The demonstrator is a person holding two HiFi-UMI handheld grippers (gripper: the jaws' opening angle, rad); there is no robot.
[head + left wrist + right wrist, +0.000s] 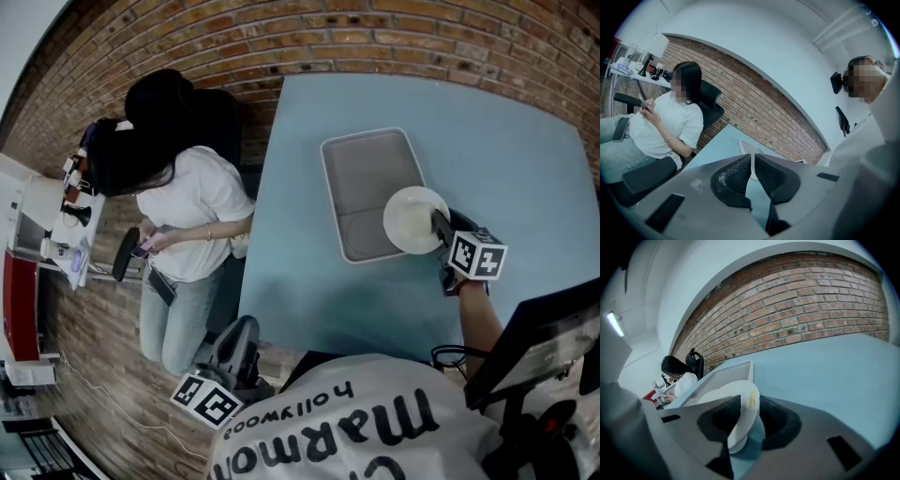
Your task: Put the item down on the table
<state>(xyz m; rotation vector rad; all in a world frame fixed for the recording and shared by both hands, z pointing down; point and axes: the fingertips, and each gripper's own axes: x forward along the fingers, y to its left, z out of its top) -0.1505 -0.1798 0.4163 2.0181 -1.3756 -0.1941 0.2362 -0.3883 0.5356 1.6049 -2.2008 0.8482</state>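
At the lower right corner of the grey tray (361, 169), on the blue worktop (506, 159), the white plate (412, 218) was seen tilted, its rim between the spread right claw (746, 420). Release was judged nearly done, with only withdrawal left. Nothing else was held in the tray. The left claw (752, 171) was pressed together, empty.
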